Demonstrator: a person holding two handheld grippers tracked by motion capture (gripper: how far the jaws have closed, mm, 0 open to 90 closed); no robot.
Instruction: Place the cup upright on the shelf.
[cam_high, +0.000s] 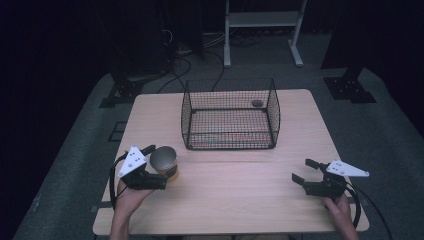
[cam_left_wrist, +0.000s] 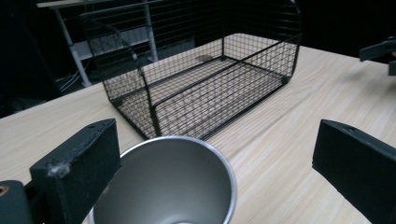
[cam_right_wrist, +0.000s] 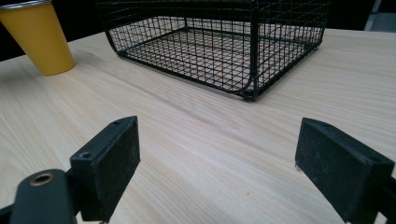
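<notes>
Left gripper (cam_high: 150, 162) low over the table, jaws spread wide, nothing clamped. In the left gripper view, yellow steel cup (cam_left_wrist: 170, 184) upright between the jaws, rim close against the left jaw, clear gap to the right one. Bare metal inside, yellow outside; whether the left pad (cam_left_wrist: 79, 168) touches the wall cannot be told. In the high view, same cup (cam_high: 164, 161) standing on the wooden table (cam_high: 235, 200), just beside the gripper body.

Right gripper (cam_high: 306, 171) well apart from the cup, on the opposite side of the table, jaws also wide apart, empty, bare tabletop between them. From its own view, cup (cam_right_wrist: 39, 37) far ahead and off to the left.

Beyond both grippers: black wire basket (cam_high: 230, 115) upright, open top, at mid-table. From the left claw, straight ahead past the cup; from the right claw, ahead and slightly left. Small dark round item (cam_high: 257, 103) at the basket's far side, identity unclear.

Step judged in hand: approach and straddle of the cup, grasp not yet made. Likely goal: cup into the basket.

Next move calls for: centring the jaws on the cup wall below the rim, closing evenly on the tapered side, then lifting high enough to clear the basket's near wall. Risk: one-sided contact tipping the cup.
</notes>
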